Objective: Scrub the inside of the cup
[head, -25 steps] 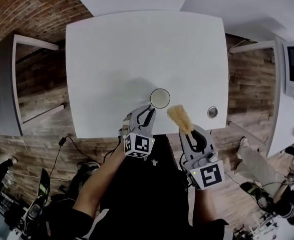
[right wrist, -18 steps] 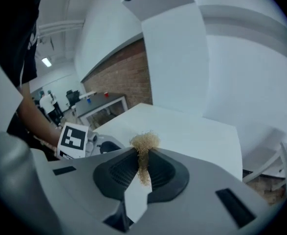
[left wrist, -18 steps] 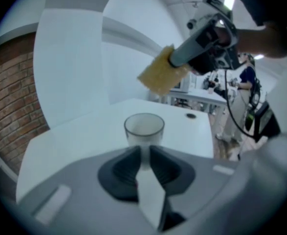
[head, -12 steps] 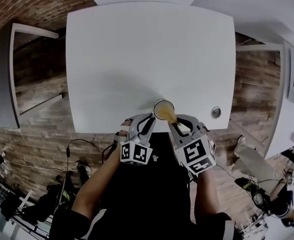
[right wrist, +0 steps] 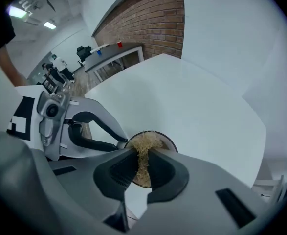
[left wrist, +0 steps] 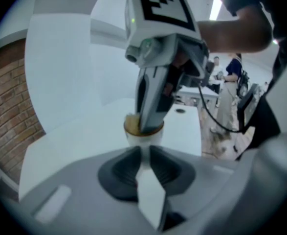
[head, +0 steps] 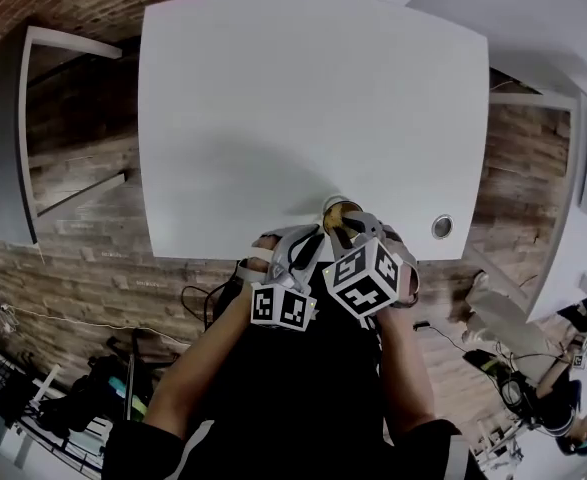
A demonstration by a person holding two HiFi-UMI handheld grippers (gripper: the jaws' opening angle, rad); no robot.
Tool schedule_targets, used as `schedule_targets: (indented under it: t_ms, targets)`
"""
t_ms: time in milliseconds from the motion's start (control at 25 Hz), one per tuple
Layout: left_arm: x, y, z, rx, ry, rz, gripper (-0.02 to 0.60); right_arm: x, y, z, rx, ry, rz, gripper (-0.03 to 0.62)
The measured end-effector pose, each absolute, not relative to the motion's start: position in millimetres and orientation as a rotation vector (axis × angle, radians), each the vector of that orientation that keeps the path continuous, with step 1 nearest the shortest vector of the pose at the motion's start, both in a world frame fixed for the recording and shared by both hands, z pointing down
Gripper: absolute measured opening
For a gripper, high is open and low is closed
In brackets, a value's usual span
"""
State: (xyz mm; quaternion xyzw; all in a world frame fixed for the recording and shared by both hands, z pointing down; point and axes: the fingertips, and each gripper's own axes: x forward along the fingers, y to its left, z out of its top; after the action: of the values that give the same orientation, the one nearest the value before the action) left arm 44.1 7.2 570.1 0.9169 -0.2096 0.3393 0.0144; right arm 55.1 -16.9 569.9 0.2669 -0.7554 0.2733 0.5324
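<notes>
A small white cup (head: 338, 206) stands near the front edge of the white table (head: 293, 98). My left gripper (head: 311, 238) reaches it from the left, and its jaws are shut on a white part of the cup (left wrist: 144, 135), at the side wall or the handle. My right gripper (head: 353, 226) points down over the cup and is shut on a tan fibrous scrubber (right wrist: 144, 145). The scrubber fills the cup's mouth (right wrist: 170, 142). In the left gripper view the right gripper (left wrist: 150, 124) has its tips at the cup's rim, with the scrubber (left wrist: 130, 122) showing beside them.
A round metal grommet (head: 442, 227) is set in the table right of the cup. The table's front edge runs just under my grippers. A brick wall (right wrist: 148, 13) and a grey desk (right wrist: 115, 50) stand beyond it. People stand in the background (left wrist: 231, 92).
My right gripper has swung left and tipped down, carrying the scrubber from beside the cup into its mouth. The left gripper has stayed at the cup.
</notes>
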Motion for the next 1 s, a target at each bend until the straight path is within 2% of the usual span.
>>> schedule_targets:
  t_ms: [240, 520, 1000]
  targets:
    - [44, 6, 569, 2.843, -0.669, 1.040, 0.063, 52, -23, 584, 0.631, -1.732, 0.682, 0.038]
    - [40, 5, 570, 2.821, -0.696, 1.031, 0.063, 52, -2, 523, 0.457, -1.823, 0.646, 0.038]
    - [38, 4, 568, 2.811, -0.710, 1.030, 0.063, 47, -17, 581, 0.495, -1.693, 0.615, 0.038]
